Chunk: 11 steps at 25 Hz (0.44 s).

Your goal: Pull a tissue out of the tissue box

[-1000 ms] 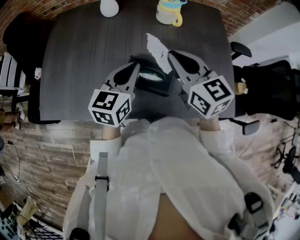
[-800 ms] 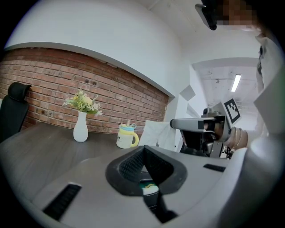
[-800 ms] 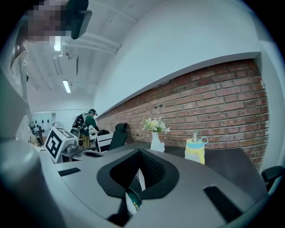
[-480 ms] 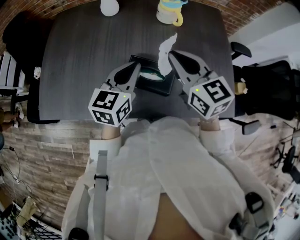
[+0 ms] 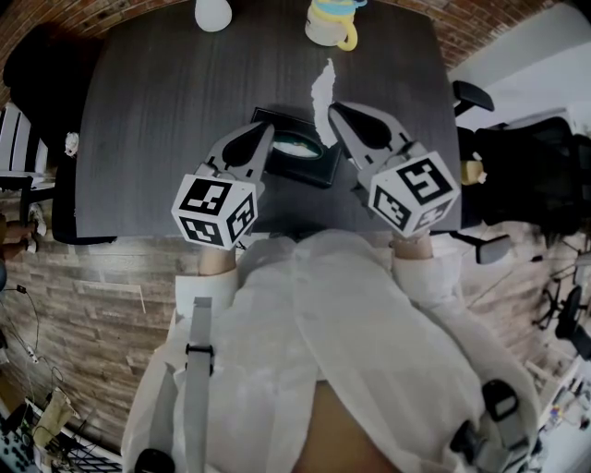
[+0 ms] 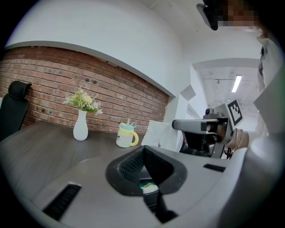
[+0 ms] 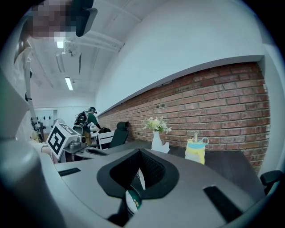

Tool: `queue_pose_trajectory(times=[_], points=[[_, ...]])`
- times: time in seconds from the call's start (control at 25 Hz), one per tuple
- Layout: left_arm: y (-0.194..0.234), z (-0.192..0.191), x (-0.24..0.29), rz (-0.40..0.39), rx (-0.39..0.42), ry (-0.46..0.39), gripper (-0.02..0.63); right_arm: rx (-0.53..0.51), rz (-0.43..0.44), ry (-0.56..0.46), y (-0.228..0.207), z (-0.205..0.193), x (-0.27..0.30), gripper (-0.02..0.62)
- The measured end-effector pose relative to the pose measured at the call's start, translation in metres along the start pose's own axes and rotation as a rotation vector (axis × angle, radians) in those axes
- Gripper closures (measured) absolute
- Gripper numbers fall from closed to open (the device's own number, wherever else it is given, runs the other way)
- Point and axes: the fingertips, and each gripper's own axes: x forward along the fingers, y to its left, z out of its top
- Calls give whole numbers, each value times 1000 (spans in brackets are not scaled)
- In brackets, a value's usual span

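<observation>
Above tissue box, right tool, seemingly pinching tissue

left tongs closed, right tongs clamped on tissue

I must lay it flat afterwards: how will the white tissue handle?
Probably floppy: the white paper tissue droops in a creased strip from the right gripper. Thin, so likely very light: quick moves may make it flutter.

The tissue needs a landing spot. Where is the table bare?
Bare: the table at left, vase to near edge, and the strip right of the tissue box, short of the mug. Crowded: the box, under left tool and right tool.
</observation>
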Motion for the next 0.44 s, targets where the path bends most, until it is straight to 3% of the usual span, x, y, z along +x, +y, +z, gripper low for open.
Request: queue_pose_trajectory(times=[0.44], points=[[-6, 2, 1, -10, -6, -14, 601, -22, 26, 21, 6, -5, -3, 589]])
